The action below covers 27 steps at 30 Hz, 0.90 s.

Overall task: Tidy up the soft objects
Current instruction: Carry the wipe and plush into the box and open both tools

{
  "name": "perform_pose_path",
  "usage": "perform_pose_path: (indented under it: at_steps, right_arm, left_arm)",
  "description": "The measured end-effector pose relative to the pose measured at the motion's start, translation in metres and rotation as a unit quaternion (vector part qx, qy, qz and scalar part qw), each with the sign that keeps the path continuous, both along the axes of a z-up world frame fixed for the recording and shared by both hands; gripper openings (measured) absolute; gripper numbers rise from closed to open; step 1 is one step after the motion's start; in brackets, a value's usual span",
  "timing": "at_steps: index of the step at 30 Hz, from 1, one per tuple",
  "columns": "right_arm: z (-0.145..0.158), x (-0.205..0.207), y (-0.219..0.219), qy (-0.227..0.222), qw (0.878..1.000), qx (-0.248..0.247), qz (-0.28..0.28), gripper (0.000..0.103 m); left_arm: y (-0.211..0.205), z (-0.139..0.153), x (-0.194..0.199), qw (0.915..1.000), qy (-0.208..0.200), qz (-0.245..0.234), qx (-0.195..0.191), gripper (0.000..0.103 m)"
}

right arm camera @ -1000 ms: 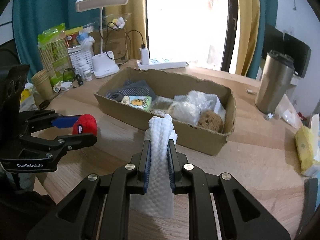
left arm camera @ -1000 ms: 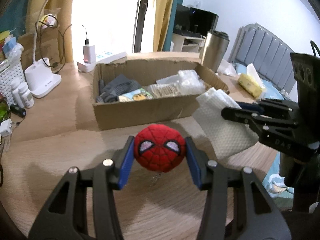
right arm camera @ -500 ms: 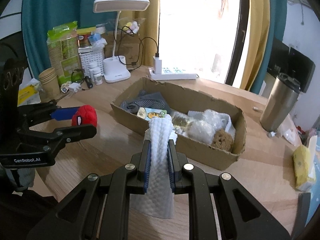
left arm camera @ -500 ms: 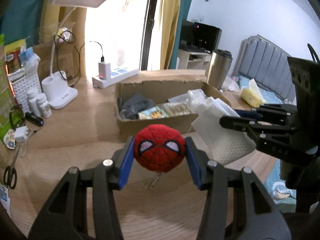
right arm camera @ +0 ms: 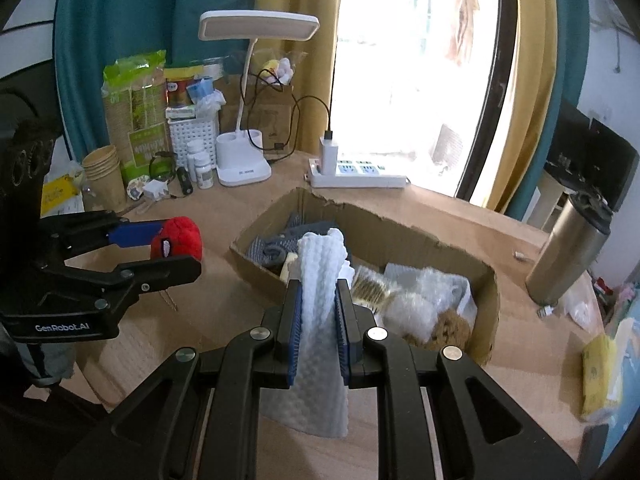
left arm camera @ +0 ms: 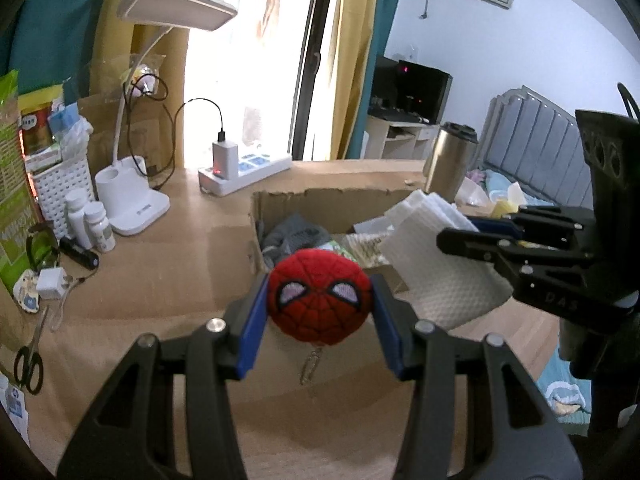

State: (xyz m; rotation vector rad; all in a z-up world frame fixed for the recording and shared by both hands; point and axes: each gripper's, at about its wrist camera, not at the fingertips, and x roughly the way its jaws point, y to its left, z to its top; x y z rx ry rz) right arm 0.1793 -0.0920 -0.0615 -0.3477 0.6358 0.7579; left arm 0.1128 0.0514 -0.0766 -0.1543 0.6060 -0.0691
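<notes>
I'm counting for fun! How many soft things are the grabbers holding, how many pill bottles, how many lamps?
Soft things held: 2, red plush ball and white foam sheet
White pill bottles: 2
Desk lamp: 1
Total: 5

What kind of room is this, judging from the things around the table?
Most likely a bedroom used as a workspace: a bed with a padded headboard stands behind the wooden table, with a desk lamp and a screen nearby.

The plush ball [left arm camera: 318, 296] is red with black web lines and white eyes; the foam sheet [right arm camera: 320, 304] is white, dimpled; the box [right arm camera: 400, 240] is brown.
</notes>
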Motion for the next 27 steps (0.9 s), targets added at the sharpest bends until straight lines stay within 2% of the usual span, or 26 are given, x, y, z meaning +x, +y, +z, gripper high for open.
perform_pose_path:
  at_steps: [7,21,27]
  right_arm:
    - [0.002,0.023,0.007,0.001,1.000,-0.003,0.006,0.017]
    - [0.005,0.074,0.033,0.000,0.999,-0.033,0.004,0.017]
    - [-0.006,0.096,0.041,0.014,0.999,-0.031,-0.006,0.017]
  left_arm:
    - [0.005,0.007,0.021,1.0000,-0.009,0.004,0.000,0.050]
    - [0.026,0.006,0.072,0.9994,-0.023,0.003,-0.026,0.050]
    - [0.035,-0.006,0.095,0.9995,-0.010,-0.002,-0.030,0.050]
